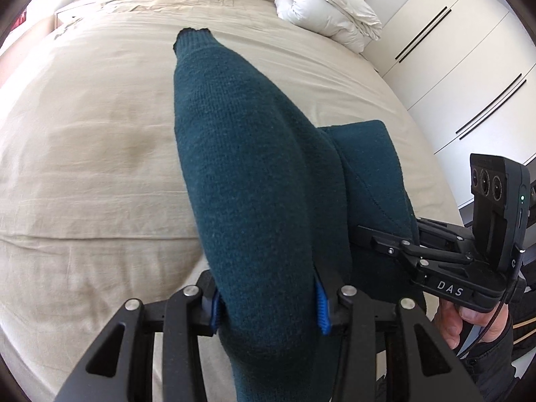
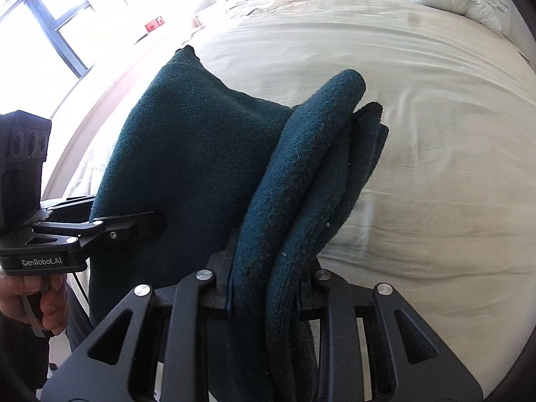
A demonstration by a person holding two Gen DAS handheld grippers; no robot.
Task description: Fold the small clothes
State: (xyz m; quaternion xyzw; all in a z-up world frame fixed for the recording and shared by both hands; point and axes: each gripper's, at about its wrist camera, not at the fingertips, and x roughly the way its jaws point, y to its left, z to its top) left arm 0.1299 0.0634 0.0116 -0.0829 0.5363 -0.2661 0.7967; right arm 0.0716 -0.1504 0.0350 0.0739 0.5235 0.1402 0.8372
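Both grippers, left (image 1: pixel 268 308) and right (image 2: pixel 264 284), clamp the teal knit garment (image 1: pixel 254 167), apparently bunched between their fingers.

My left gripper (image 1: pixel 268 305): matte black linkage arms with triangular cut-outs, round silver pivot pins, ribbed blue pads (image 1: pixel 322 308) on the fingers. Right gripper (image 2: pixel 264 288): same black frame and silver pins. Right unit seen from the left camera carries white "DAS" lettering, a black camera block with three round lenses, a small green light, a thin black cable. Left unit's base reads "GenRobot.AI". Dark sleeve (image 1: pixel 492 365) at my right wrist.
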